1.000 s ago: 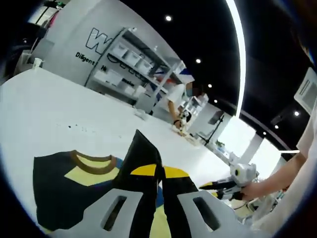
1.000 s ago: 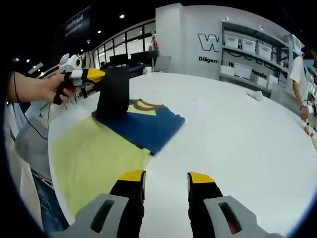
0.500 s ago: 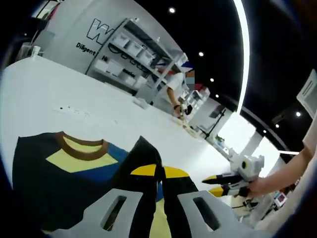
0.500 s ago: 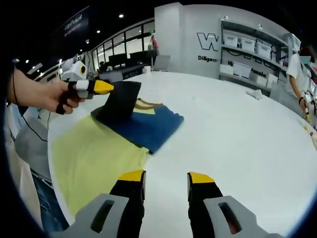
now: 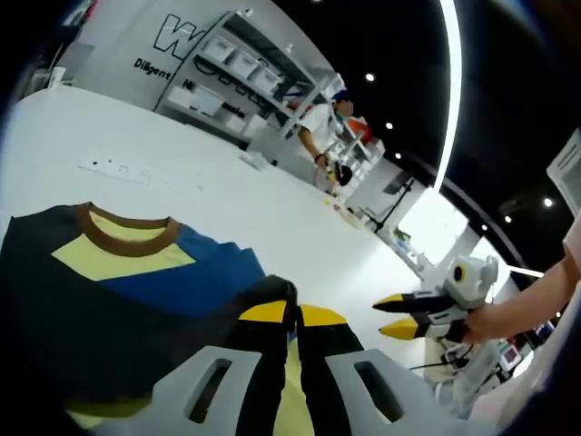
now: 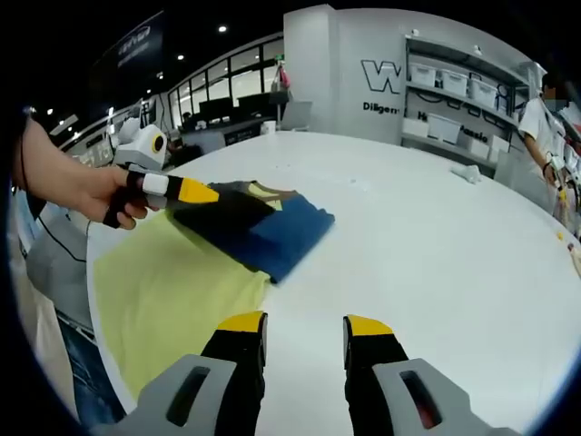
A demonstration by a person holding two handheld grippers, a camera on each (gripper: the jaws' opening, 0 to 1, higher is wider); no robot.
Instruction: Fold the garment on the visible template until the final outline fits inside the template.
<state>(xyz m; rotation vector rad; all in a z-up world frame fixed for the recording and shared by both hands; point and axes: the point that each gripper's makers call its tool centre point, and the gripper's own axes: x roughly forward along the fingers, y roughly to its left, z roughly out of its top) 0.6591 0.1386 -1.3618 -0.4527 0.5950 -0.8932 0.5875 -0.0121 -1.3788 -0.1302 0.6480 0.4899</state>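
A garment [image 5: 136, 282] in dark navy, blue and yellow with a brown collar lies on a pale yellow template [image 6: 168, 295] on the white table. My left gripper [image 5: 292, 315] is shut on a dark flap of the garment, held low over the folded body. From the right gripper view, the left gripper [image 6: 201, 192] sits at the garment [image 6: 272, 232], a hand around it. My right gripper [image 6: 304, 324] hovers open over bare table, short of the template, with nothing between its fingers. It also shows as the right gripper [image 5: 392, 316] in the left gripper view, jaws apart.
The round white table [image 6: 436, 254] has its near edge at the left by the person's legs. A small white object [image 6: 467, 173] lies far across it. Shelves with bins [image 6: 454, 91] line the back wall, and another person [image 5: 318, 136] stands at the far side.
The left gripper has carried the dark flap down from upright to nearly flat over the garment. The right gripper has stayed where it was, open.
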